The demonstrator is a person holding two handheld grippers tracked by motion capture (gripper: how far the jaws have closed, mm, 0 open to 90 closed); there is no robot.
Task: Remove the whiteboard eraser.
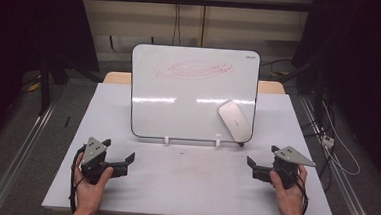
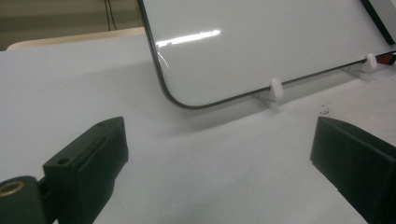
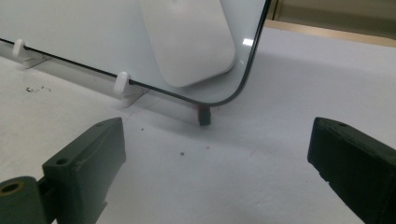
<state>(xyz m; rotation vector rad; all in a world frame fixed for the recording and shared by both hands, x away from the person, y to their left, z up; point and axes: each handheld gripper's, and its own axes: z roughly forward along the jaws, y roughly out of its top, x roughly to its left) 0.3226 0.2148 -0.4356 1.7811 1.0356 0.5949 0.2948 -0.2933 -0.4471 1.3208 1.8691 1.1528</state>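
A white board [image 1: 178,112] with a dark rim stands tilted back on two white clips [image 1: 166,139] at the table's middle. Red scribbles [image 1: 193,68] cross its upper part. A pale oblong eraser [image 1: 235,120] clings to its lower right corner, and looms large in the right gripper view [image 3: 191,42]. A small dark stub with a red end [image 3: 204,116] pokes out under that corner. My left gripper [image 1: 120,151] rests open at the front left, with bare table between its jaws [image 2: 219,154]. At the front right my right gripper [image 1: 261,155] is open and empty too [image 3: 217,154].
The white table [image 1: 188,187] carries faint smudges and dark crumbs [image 2: 323,110] in front of the board. A wooden edge [image 1: 271,87] shows behind the board. Metal rails [image 1: 23,147] run along both sides on the floor, and cables [image 1: 343,162] lie at the right.
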